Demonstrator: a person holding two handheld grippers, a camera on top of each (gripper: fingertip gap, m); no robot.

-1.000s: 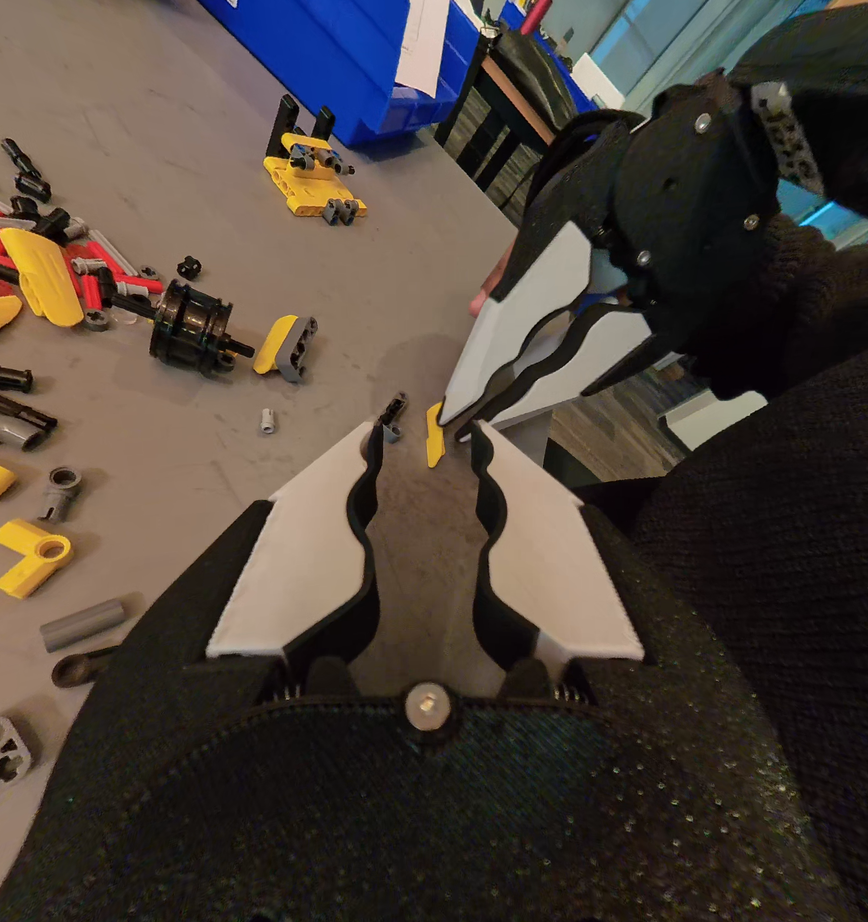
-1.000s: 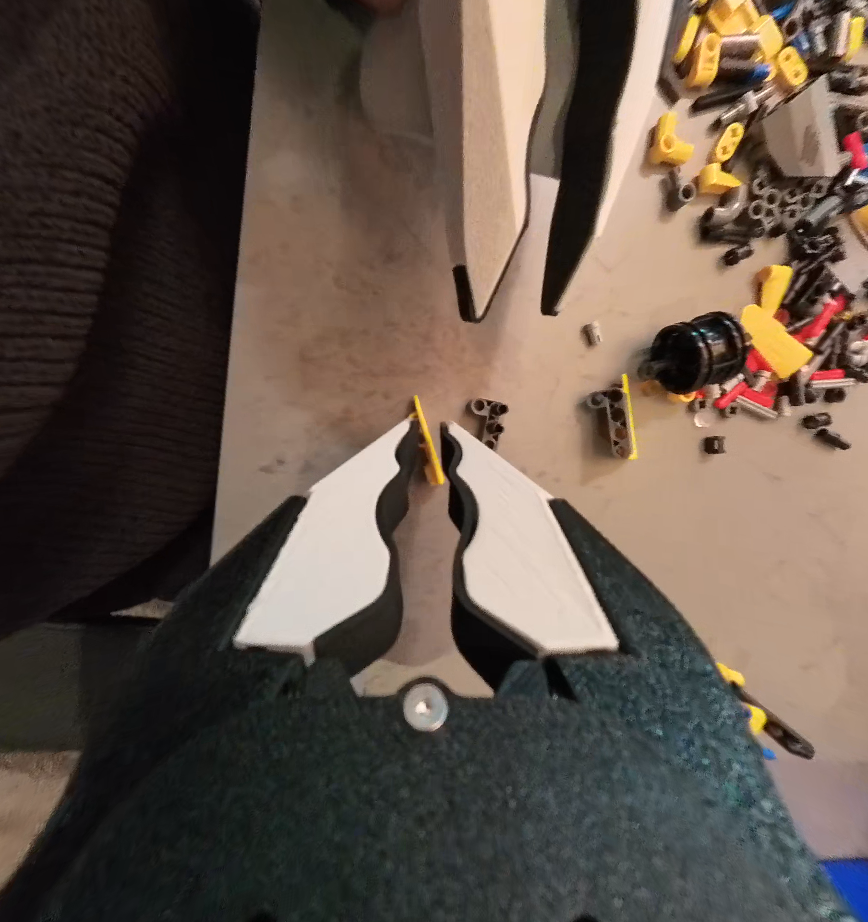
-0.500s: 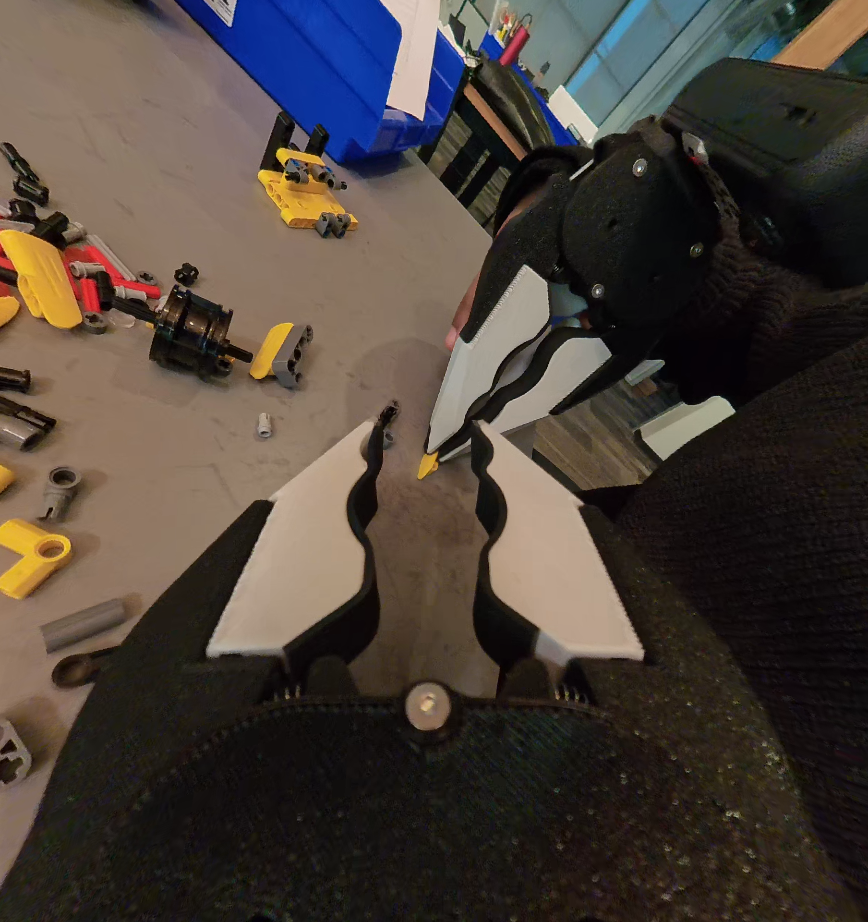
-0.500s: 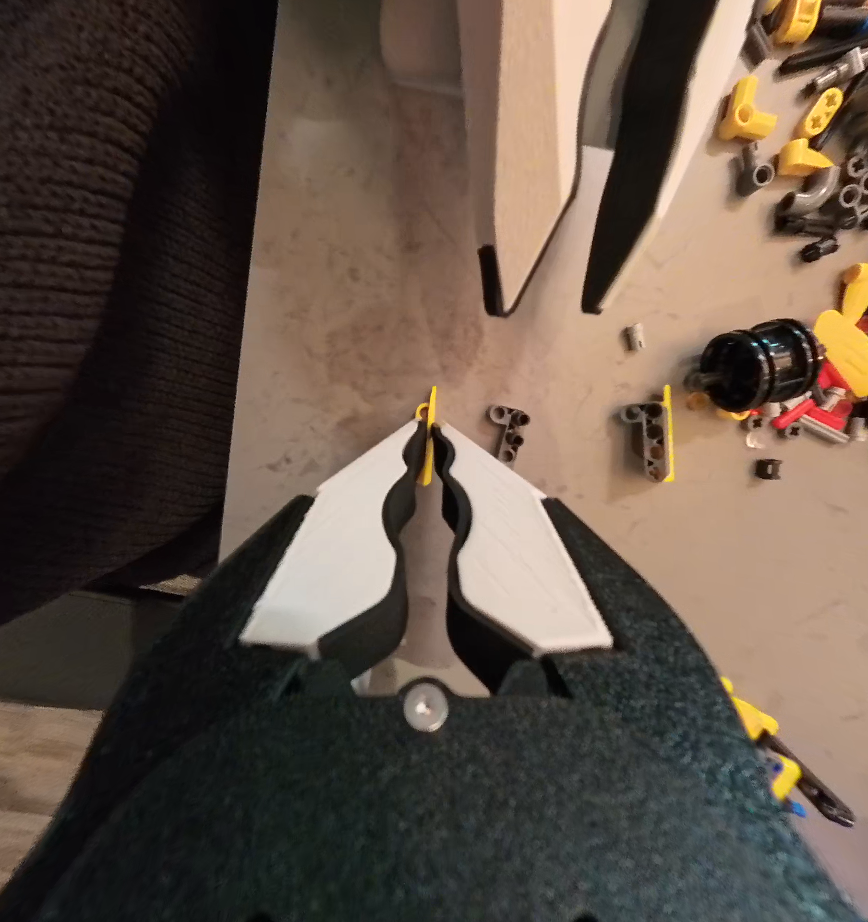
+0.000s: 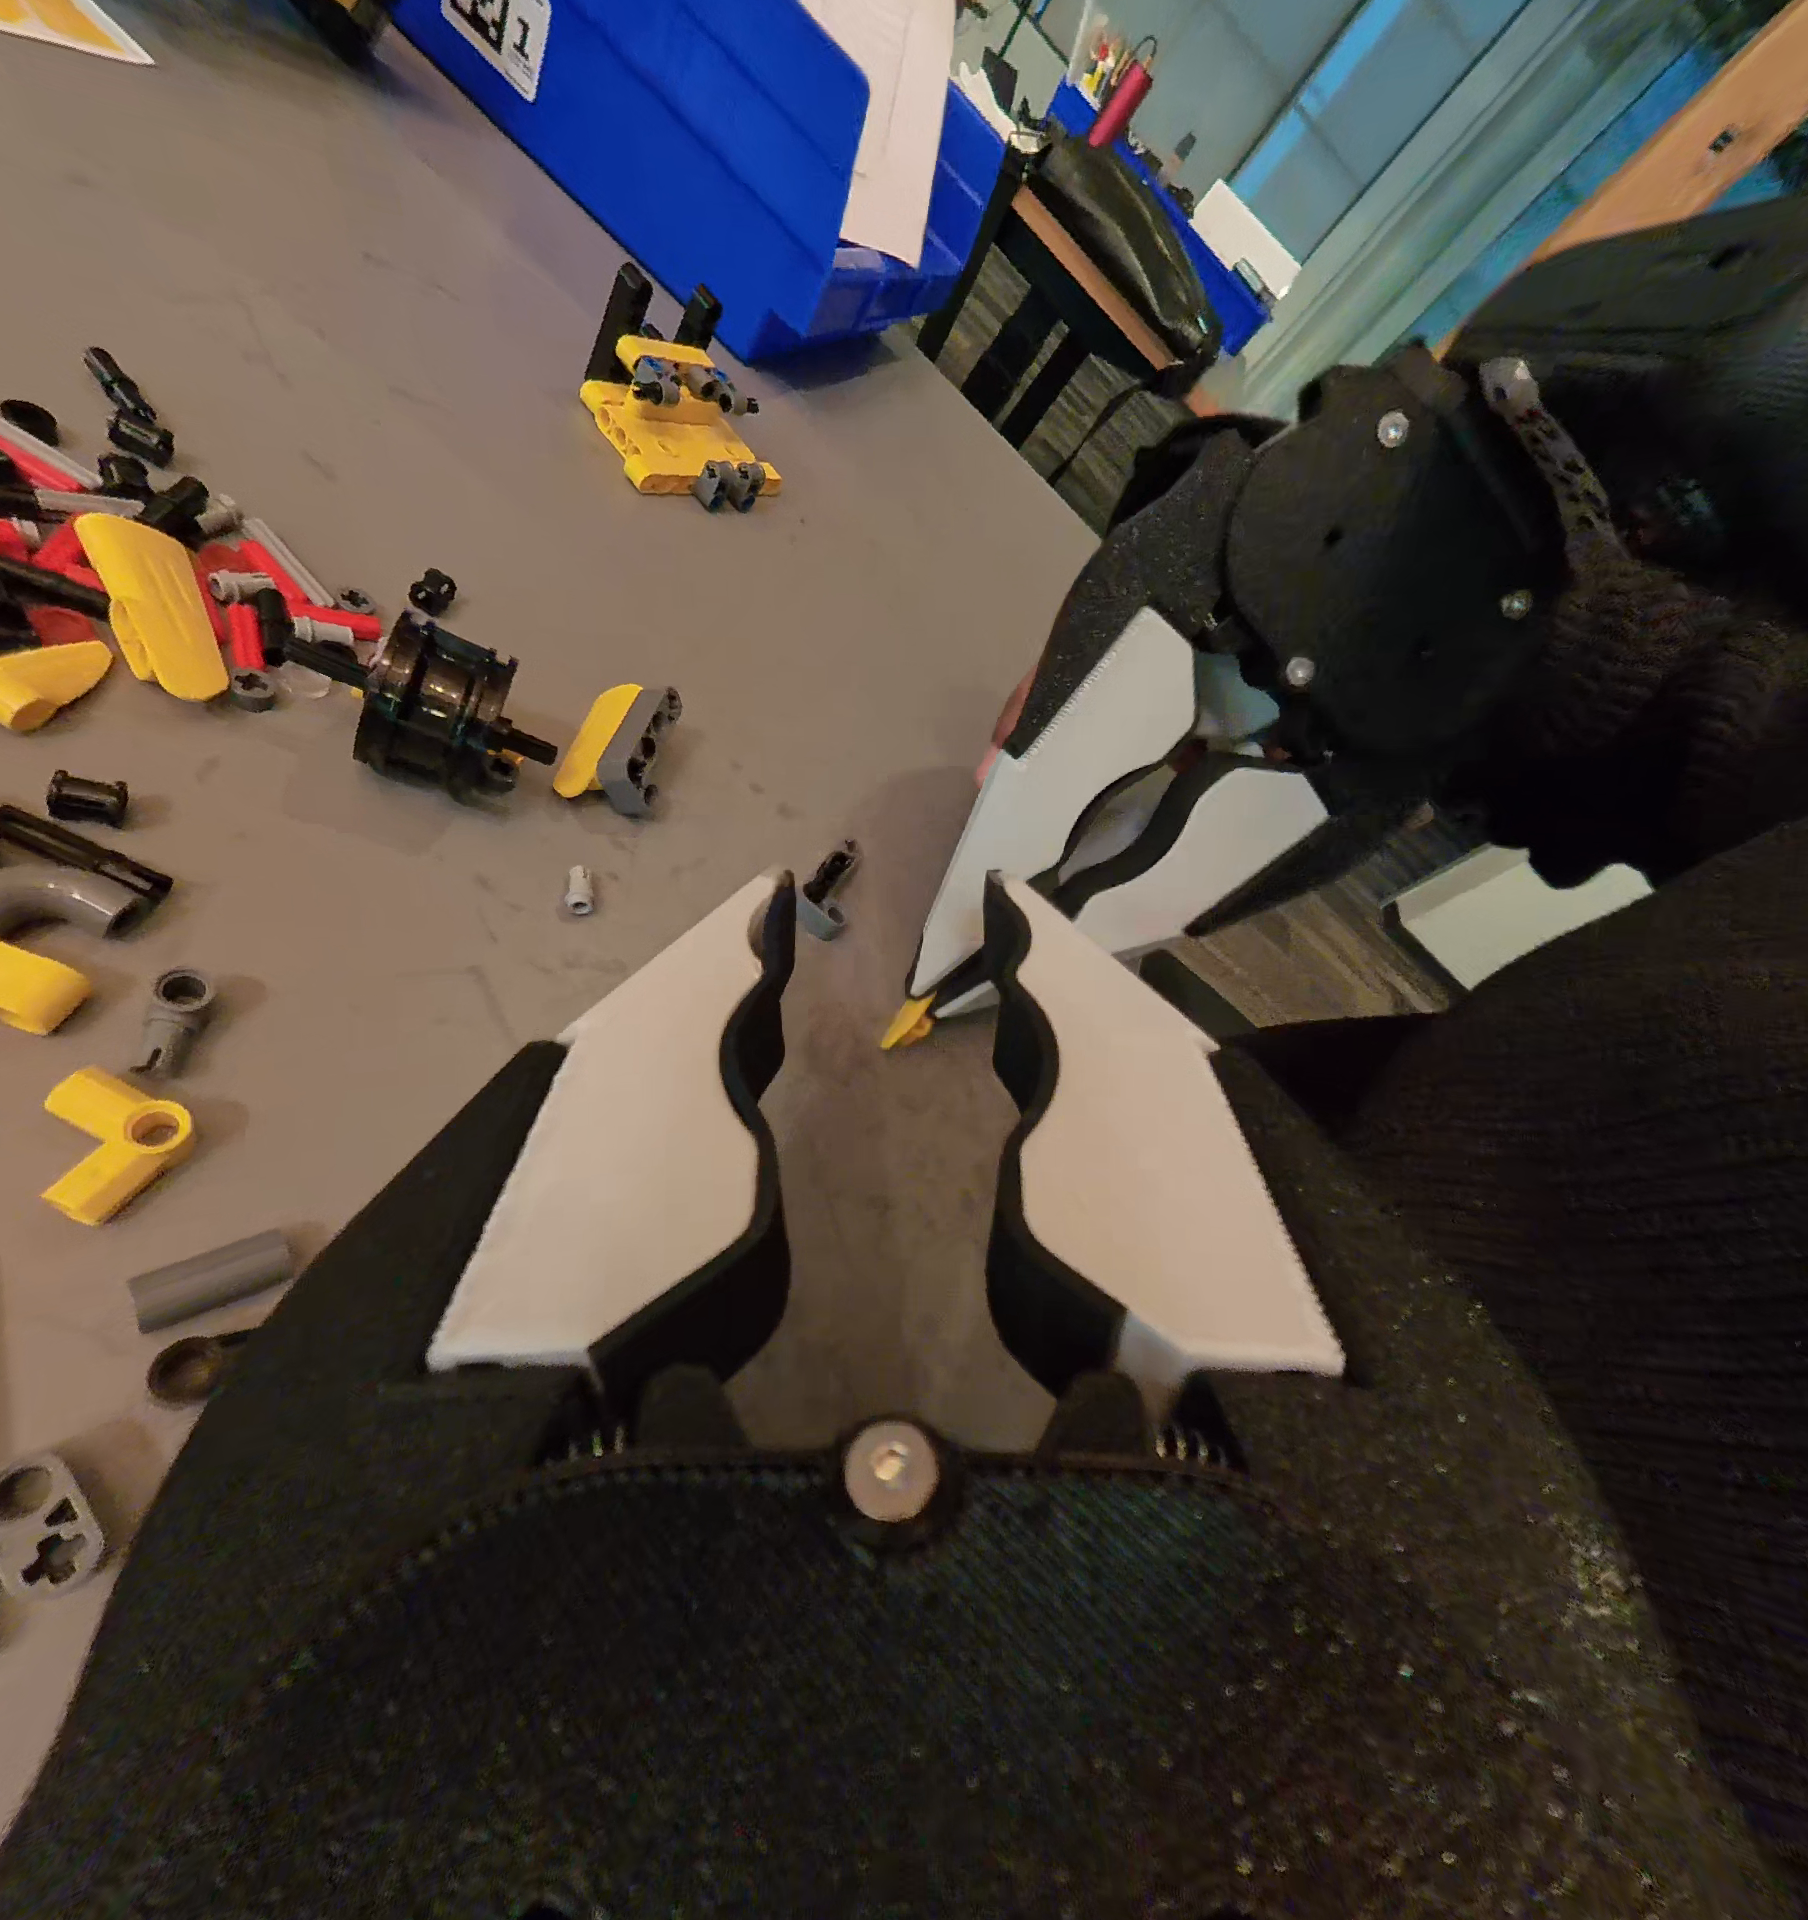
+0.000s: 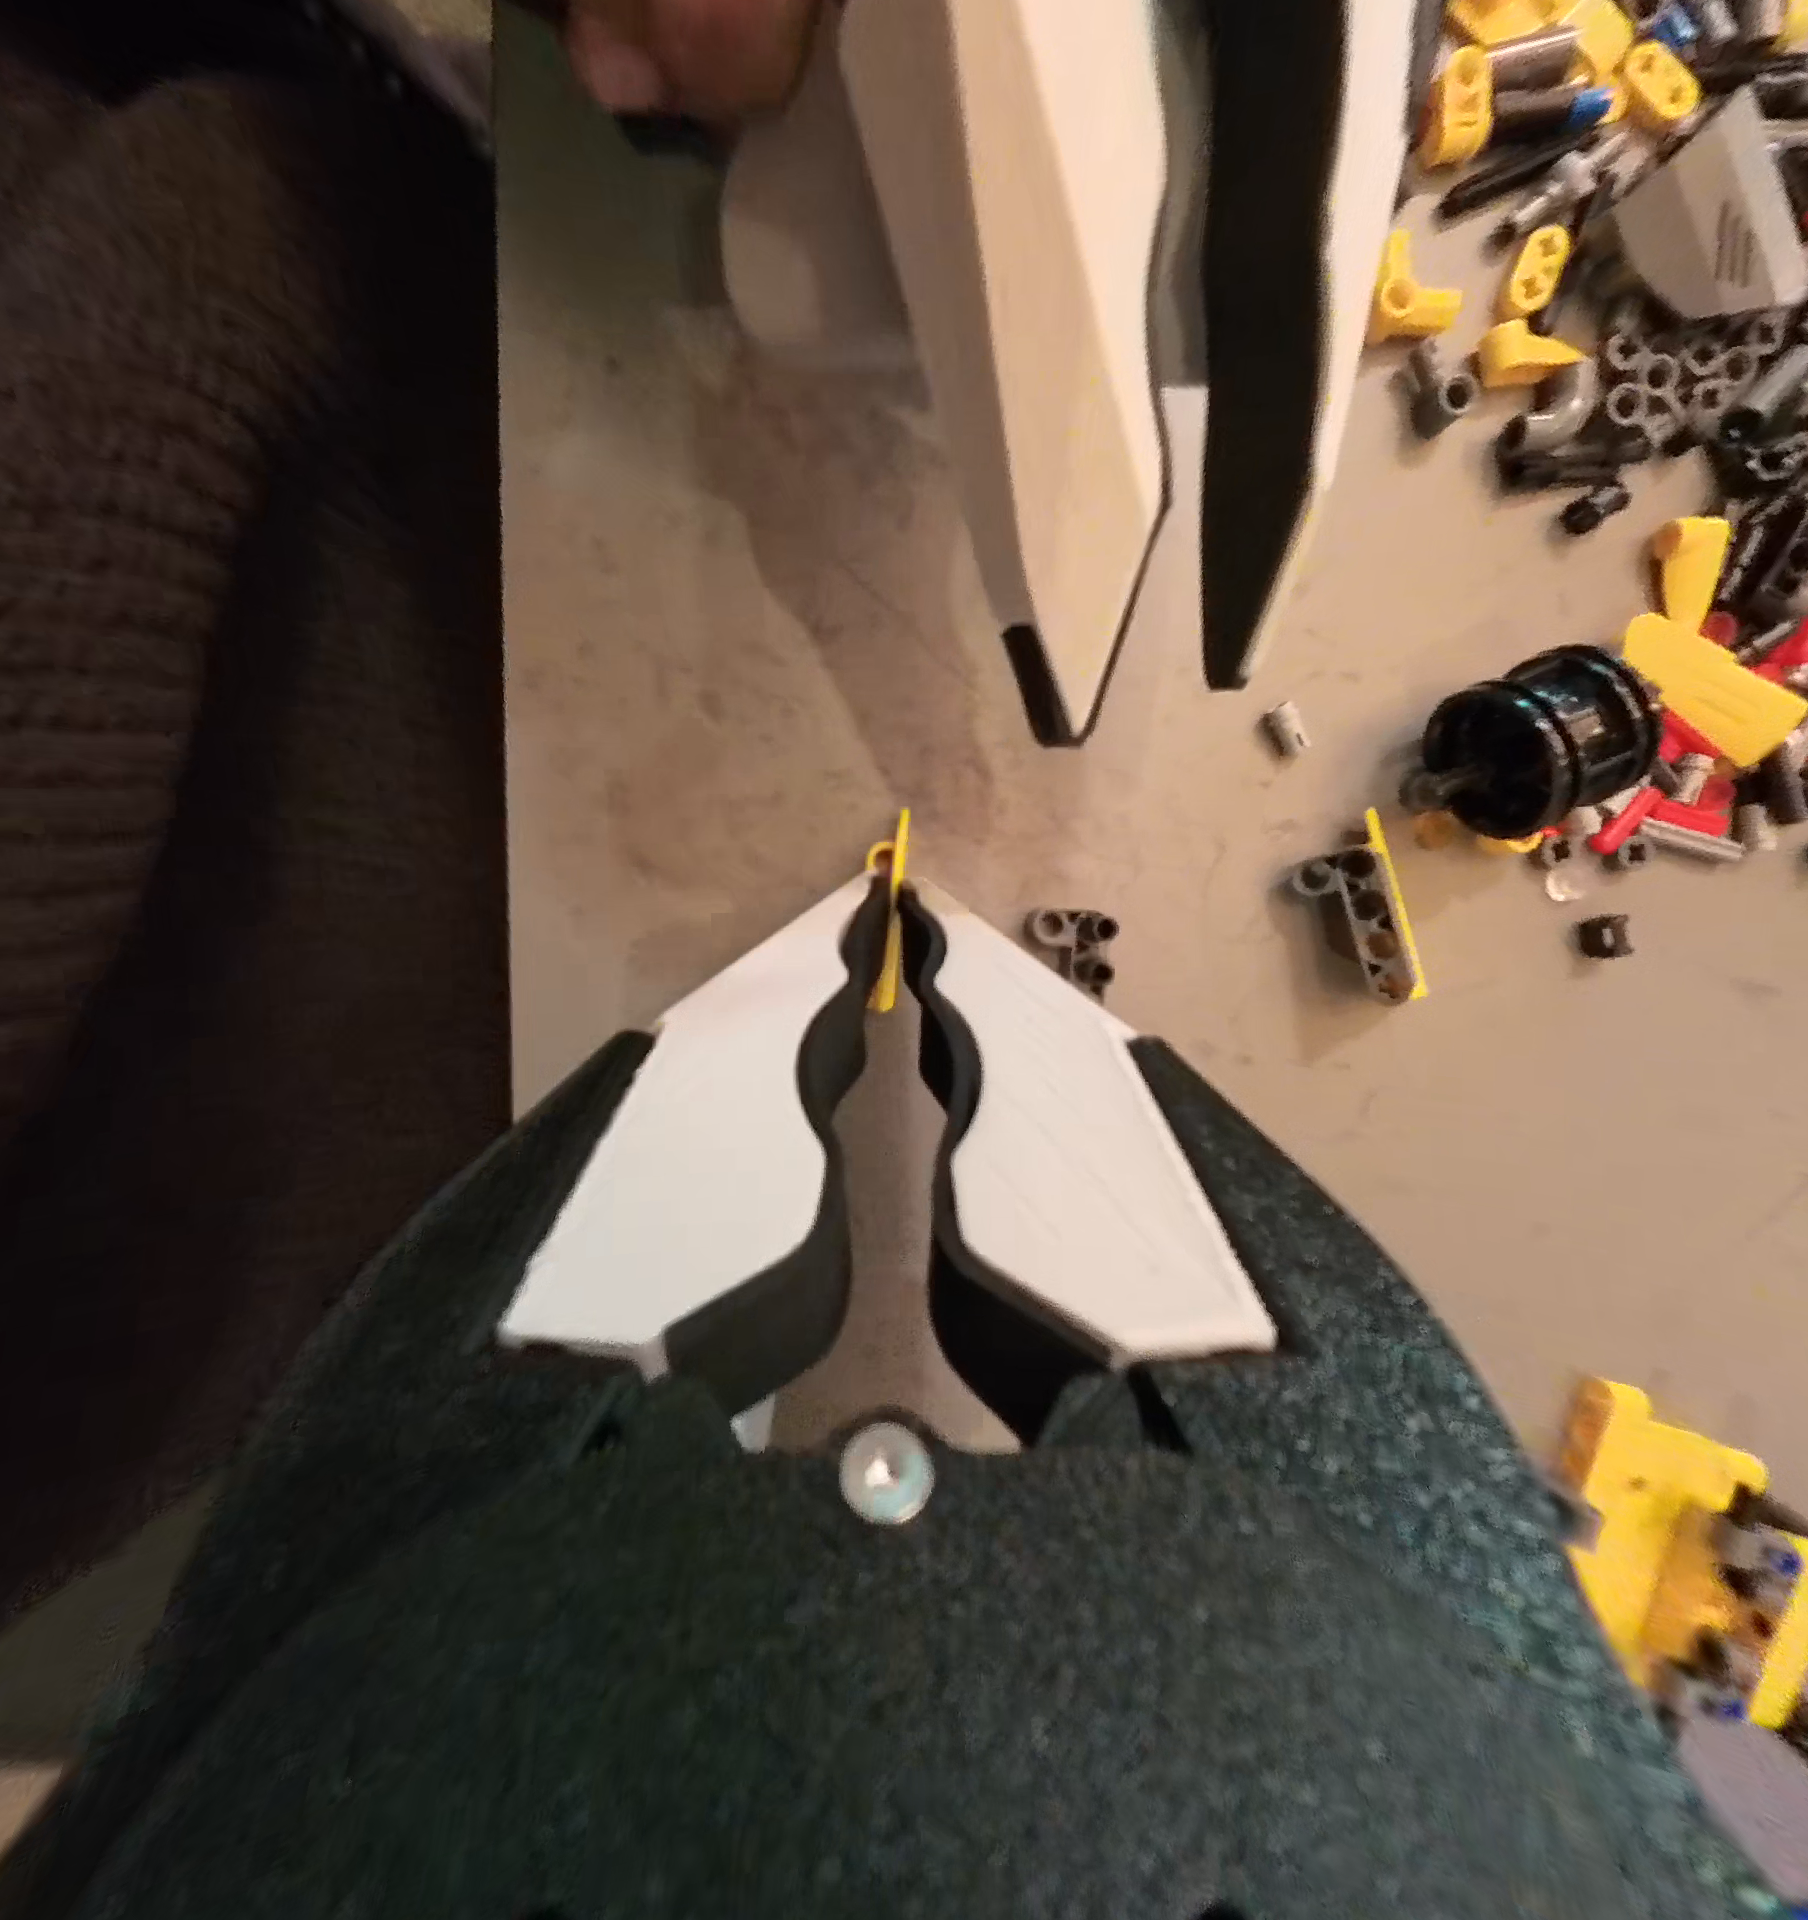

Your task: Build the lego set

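Note:
My right gripper (image 6: pixel 895 896) is shut on a thin yellow flat piece (image 6: pixel 889 940), held edge-on just above the grey table (image 6: pixel 671 644) near its edge. In the left wrist view the right gripper (image 5: pixel 926 1003) comes in from the right with the yellow piece (image 5: pixel 905 1025) at its tips. My left gripper (image 5: pixel 884 902) is open and empty, its tips just beside the right gripper's tips. It shows at the top of the right wrist view (image 6: pixel 1128 707). A small black-and-grey connector (image 5: pixel 827 894) lies by my left finger and also shows in the right wrist view (image 6: pixel 1074 940).
A grey-and-yellow angled piece (image 5: pixel 625 743), a black wheel hub (image 5: pixel 438 707) and a pile of red, yellow and black parts (image 5: pixel 152 613) lie to the left. A yellow assembly (image 5: pixel 682 436) stands before a blue bin (image 5: pixel 671 135). A dark sleeve (image 6: pixel 204 623) lies past the table edge. My hands' fingertips stand some 6 cm from each other.
My right gripper has shut fully on the yellow piece and holds it. It has drawn closer to my left gripper, which stays open.

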